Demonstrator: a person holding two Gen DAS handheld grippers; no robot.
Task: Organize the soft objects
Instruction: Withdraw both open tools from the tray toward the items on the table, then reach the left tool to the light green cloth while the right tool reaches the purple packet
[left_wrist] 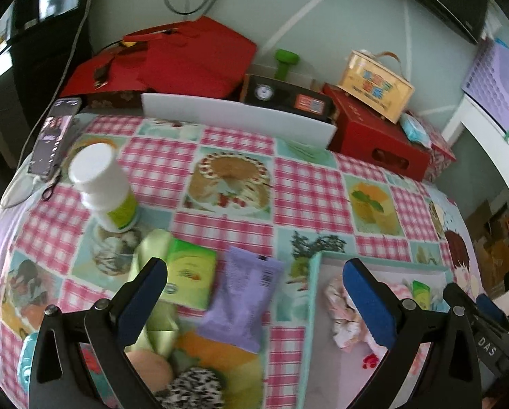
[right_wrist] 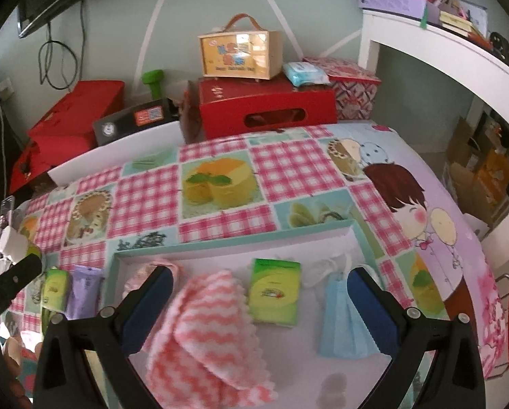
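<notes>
A shallow teal-rimmed tray lies on the checked tablecloth. In it are a pink-and-white zigzag cloth, a green tissue pack, a blue face mask and a floral scrunchie. My right gripper is open and empty above the tray. My left gripper is open and empty above a purple pouch and another green tissue pack, both on the cloth left of the tray. A green ribbon, a leopard-print item and a peach soft item lie near its left finger.
A white bottle with a green label stands left of centre. A phone lies at the far left edge. Red boxes, a black box, a yellow carry case and a white board line the back.
</notes>
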